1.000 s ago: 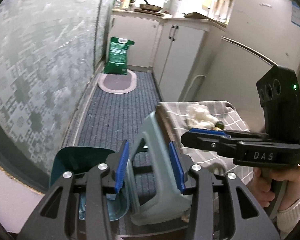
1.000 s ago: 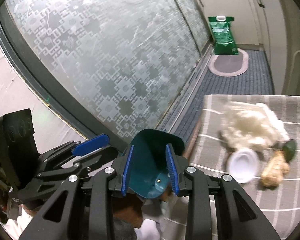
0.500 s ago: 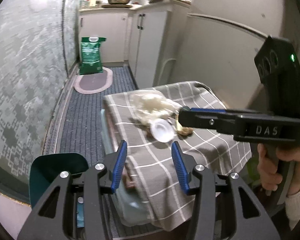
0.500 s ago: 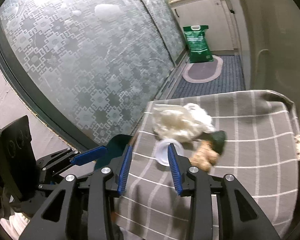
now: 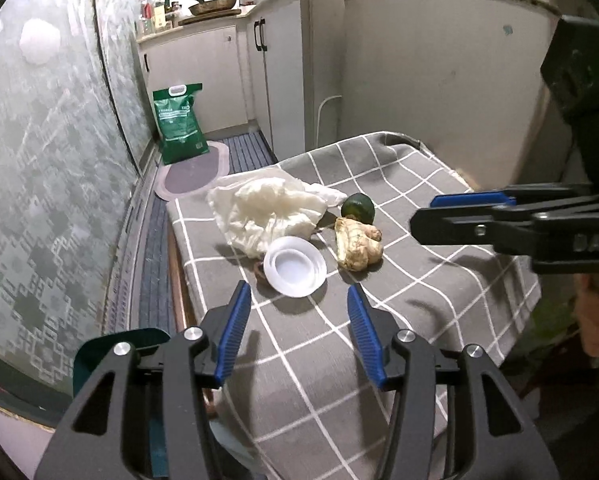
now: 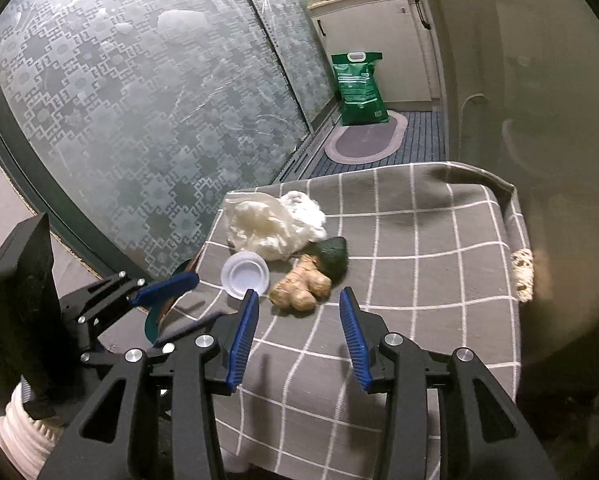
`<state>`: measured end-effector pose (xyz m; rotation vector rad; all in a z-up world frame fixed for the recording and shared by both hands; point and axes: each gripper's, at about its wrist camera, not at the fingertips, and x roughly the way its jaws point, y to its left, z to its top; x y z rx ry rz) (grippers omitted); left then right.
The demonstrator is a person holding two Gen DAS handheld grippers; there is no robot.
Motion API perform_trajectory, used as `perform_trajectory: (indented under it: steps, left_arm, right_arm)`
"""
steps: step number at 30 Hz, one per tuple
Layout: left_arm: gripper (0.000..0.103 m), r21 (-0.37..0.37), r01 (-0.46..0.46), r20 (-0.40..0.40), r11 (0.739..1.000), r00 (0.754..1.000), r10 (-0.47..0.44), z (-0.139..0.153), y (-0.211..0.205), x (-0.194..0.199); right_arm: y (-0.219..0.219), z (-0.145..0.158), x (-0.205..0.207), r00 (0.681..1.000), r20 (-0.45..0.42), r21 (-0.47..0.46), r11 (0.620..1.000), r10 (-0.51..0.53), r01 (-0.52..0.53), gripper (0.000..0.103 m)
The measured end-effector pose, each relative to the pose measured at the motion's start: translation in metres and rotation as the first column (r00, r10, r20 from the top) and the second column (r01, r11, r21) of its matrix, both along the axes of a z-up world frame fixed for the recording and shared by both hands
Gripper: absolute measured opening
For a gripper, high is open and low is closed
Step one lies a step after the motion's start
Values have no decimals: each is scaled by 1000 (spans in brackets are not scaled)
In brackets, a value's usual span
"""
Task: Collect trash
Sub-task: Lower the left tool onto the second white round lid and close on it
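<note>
On a grey checked cloth (image 5: 439,280) lie a crumpled white bag (image 5: 271,204), a round white lid (image 5: 295,266), a ginger root (image 5: 355,244) and a dark green fruit (image 5: 357,206). My left gripper (image 5: 297,289) hovers just short of the lid, its jaws opening with nothing gripped. My right gripper (image 6: 299,294) hangs over the cloth just short of the ginger root (image 6: 301,286), its jaws also opening and empty. The lid (image 6: 244,274) and bag (image 6: 267,224) lie to its left. Each gripper shows side-on in the other's view: right gripper (image 5: 459,208), left gripper (image 6: 171,284).
A teal bin (image 5: 115,346) stands below the table's left edge, by the frosted glass door (image 5: 51,160). On the floor beyond are a green sack (image 5: 177,124) and an oval mat (image 5: 195,172). White cabinets (image 5: 283,68) and a pale appliance (image 5: 439,80) flank the table's right side.
Both views have swung away from the bin and stool onto the table. The trash pile now lies straight ahead and nearer. Both pairs of jaws stand wider apart.
</note>
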<state>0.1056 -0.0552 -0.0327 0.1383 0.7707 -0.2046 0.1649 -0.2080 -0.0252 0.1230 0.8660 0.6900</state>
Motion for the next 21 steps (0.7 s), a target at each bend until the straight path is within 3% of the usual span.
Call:
perform_trajectory:
  steps: [6, 16, 21]
  left_arm:
    - [58, 101, -13, 17, 995, 1000, 11, -7, -12, 10]
    - [59, 120, -34, 3, 992, 999, 34, -16, -11, 24]
    - [48, 127, -36, 11, 991, 999, 35, -18, -12, 26]
  right_arm:
    - [-9, -2, -2, 1000, -2, -5, 1000, -5, 5, 43]
    - [-9, -5, -7, 1000, 27, -60, 998, 8, -6, 49]
    - [-3, -8, -9, 998, 50, -111, 994, 24, -18, 54]
